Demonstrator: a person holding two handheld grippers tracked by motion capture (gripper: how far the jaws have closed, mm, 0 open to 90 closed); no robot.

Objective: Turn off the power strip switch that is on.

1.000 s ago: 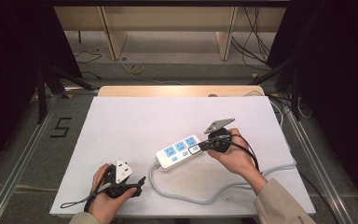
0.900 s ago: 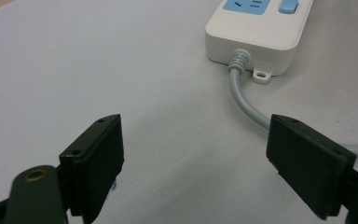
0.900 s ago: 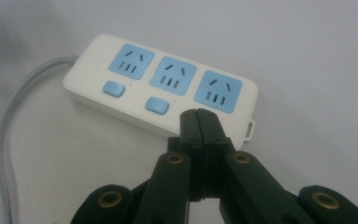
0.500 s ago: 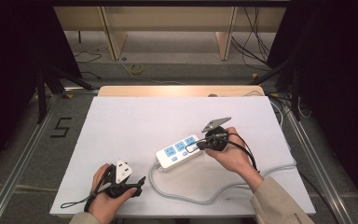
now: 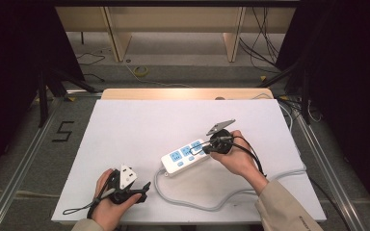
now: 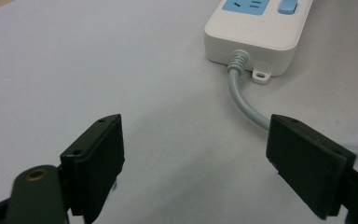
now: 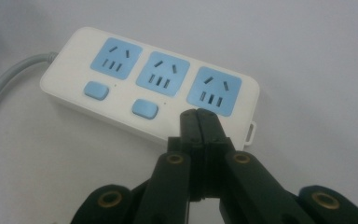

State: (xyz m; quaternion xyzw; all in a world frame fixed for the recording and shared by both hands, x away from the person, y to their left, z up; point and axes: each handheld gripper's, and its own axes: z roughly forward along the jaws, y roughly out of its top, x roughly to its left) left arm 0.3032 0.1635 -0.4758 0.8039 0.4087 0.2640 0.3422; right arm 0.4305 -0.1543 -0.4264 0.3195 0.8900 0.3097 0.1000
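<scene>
Across the white worktop (image 5: 139,120), spread wide under the high view, with bare floor and dark frame rails around it. Toward the near-right of centre, a white power strip (image 5: 185,157) lying flat and slantwise, three blue sockets (image 7: 161,71) in a row on top, blue switch buttons (image 7: 144,109) along one long edge. From its near end, a grey cable (image 5: 212,204) looping toward the front edge and then running off to the right. At the near-left edge, held in the left hand (image 5: 110,208), the left claw (image 6: 200,163) spread wide open with nothing between its black pads, bare worktop beneath, the strip's cable end just beyond and apart from it. At the strip's far-right end, held in the right hand (image 5: 241,161), the right claw (image 7: 199,122) pressed fully closed, pads meeting with nothing caught between, tips at the strip's edge just below the third socket; touching or just above, cannot tell.
</scene>
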